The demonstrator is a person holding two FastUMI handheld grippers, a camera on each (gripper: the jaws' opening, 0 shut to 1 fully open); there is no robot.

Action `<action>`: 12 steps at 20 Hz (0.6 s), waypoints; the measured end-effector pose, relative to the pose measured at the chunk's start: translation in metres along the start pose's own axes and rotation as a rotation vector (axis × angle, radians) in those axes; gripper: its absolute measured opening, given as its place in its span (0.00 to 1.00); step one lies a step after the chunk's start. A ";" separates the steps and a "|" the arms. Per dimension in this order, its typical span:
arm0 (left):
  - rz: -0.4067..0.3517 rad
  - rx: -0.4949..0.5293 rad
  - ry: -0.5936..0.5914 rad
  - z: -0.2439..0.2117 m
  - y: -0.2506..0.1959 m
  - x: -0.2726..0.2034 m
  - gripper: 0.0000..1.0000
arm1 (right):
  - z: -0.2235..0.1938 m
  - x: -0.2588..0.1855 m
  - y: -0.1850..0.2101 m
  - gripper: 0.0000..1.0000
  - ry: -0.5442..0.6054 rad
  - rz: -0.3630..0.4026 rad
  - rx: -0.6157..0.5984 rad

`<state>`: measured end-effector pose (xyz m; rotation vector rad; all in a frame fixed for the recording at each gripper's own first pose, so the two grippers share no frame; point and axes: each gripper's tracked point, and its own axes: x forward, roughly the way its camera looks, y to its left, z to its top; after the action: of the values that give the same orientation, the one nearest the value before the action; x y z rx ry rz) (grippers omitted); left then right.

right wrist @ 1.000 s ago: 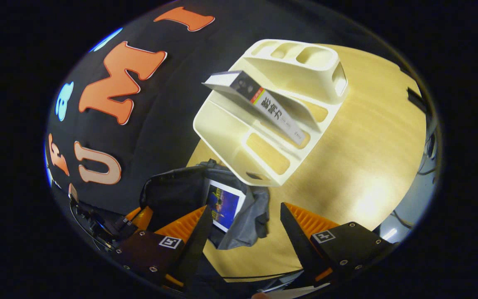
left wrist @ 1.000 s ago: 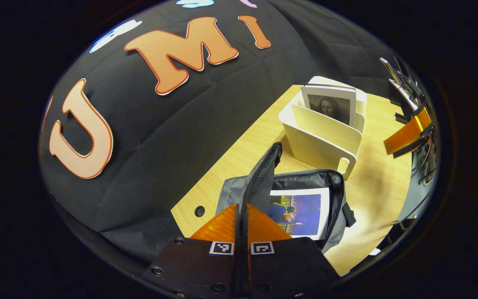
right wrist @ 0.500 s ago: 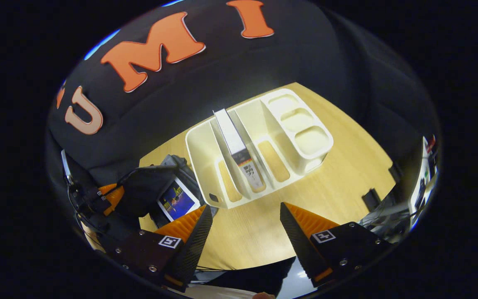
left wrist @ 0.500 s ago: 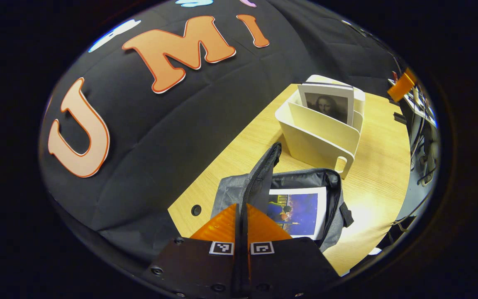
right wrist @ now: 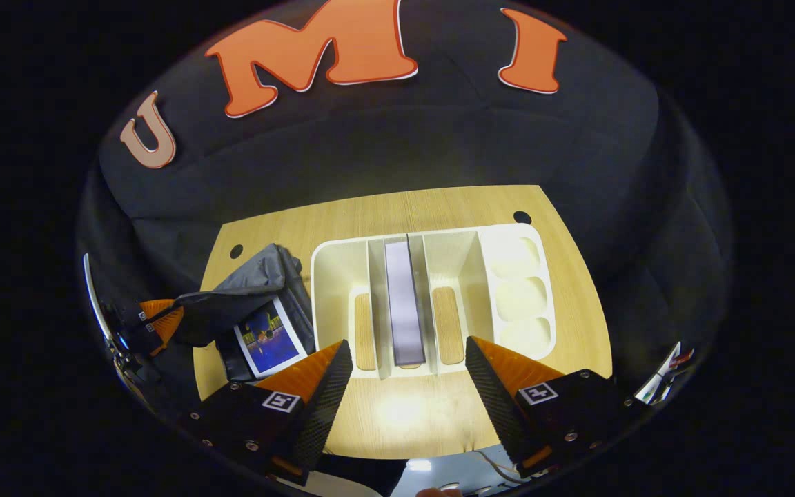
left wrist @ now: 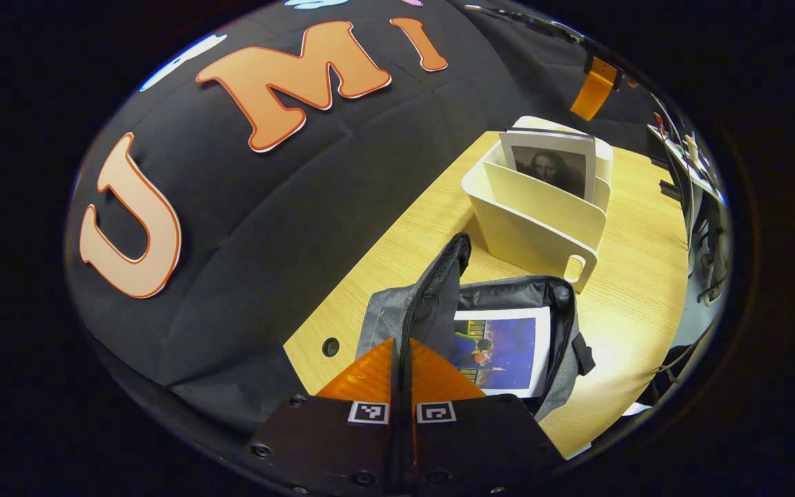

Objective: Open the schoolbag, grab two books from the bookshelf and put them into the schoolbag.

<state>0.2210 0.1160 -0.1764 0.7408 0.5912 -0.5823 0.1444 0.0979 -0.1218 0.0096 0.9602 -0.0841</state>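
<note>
schoolbag (left wrist: 563, 304) flap is kept clamped upright by the left gripper (left wrist: 402, 359); one book (left wrist: 501, 351) is already inside, the second book (right wrist: 403, 310) is best straddled squarely in the bookshelf (right wrist: 332, 276) by the right gripper (right wrist: 408, 373), jaws spread wide

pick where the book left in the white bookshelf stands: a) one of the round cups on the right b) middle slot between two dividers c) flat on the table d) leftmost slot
b: in the right gripper view the book stands on edge in the middle slot of the bookshelf, with an empty slot on each side, and the right tool is open in front of it.
</note>
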 end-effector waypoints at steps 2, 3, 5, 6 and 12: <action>0.007 -0.004 0.016 -0.001 0.001 0.003 0.01 | 0.008 0.019 0.002 0.99 0.042 0.019 -0.013; 0.007 -0.004 0.019 0.000 0.000 0.004 0.01 | 0.009 0.029 0.001 0.99 0.068 0.022 -0.025; 0.006 -0.003 0.023 0.001 -0.001 0.004 0.01 | 0.009 0.054 -0.007 0.99 0.118 0.002 -0.044; 0.008 -0.004 0.028 0.001 -0.001 0.003 0.01 | 0.009 0.064 -0.008 0.99 0.139 -0.004 -0.051; 0.006 -0.025 0.043 0.002 -0.004 0.000 0.01 | 0.009 0.100 -0.005 0.85 0.220 0.024 -0.026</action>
<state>0.2190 0.1127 -0.1769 0.7331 0.6342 -0.5535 0.2087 0.0861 -0.1986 0.0064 1.1809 -0.0490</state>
